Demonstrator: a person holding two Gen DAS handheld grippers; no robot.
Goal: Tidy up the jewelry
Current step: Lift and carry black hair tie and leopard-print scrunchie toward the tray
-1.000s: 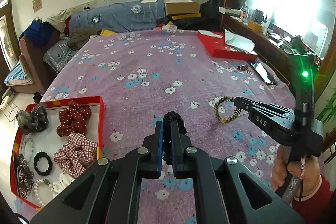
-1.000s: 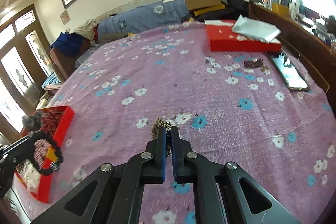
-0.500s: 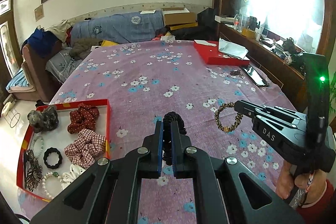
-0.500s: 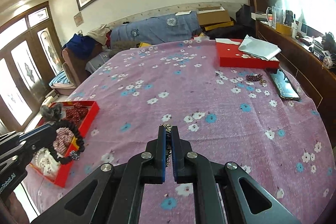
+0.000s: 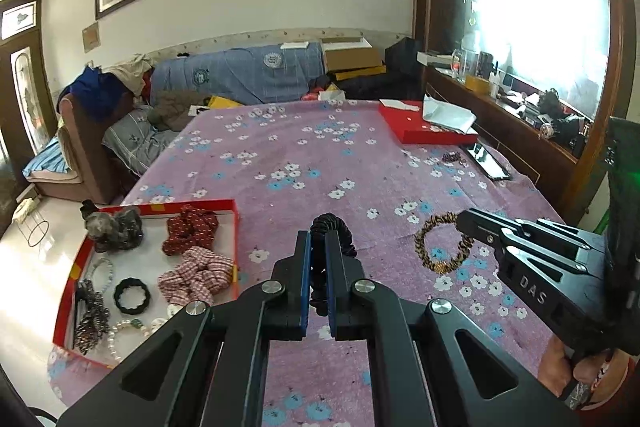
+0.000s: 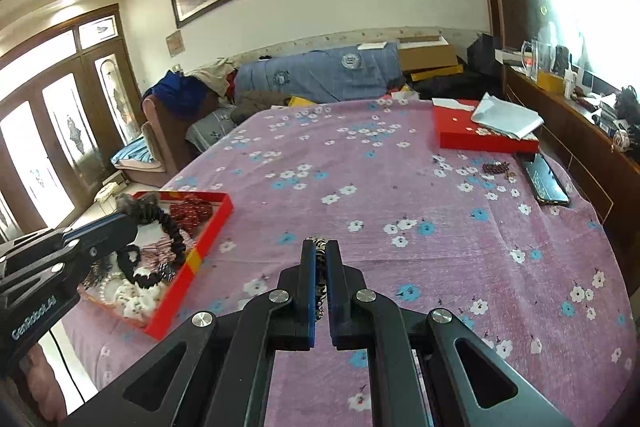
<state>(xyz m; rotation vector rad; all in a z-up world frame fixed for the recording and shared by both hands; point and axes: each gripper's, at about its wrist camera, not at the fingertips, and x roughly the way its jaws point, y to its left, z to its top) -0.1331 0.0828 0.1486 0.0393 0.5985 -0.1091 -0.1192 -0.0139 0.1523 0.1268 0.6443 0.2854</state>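
Two hair ties held above the flowered desk, one in each hand-held gripper.

The left hand-held gripper [image 5: 316, 247] is clenched on a black coiled tie [image 5: 329, 227], ribbed and springy, its lower loop hidden between the blue pads. The right hand-held gripper [image 6: 320, 251] pinches a leopard-print tie [image 5: 440, 247], a thin fabric ring hanging clear of the pink cloth [image 5: 320, 155]; from its own camera only a sliver shows. To the left sits the red tray [image 5: 236, 223] (shallow, cardboard-like) with puffy scrunchies [image 5: 192, 275], a black ring and pearl beads, partly cut off. A small dark beaded piece [image 6: 496, 169] by the phone [image 6: 546, 179] is hard to make out.
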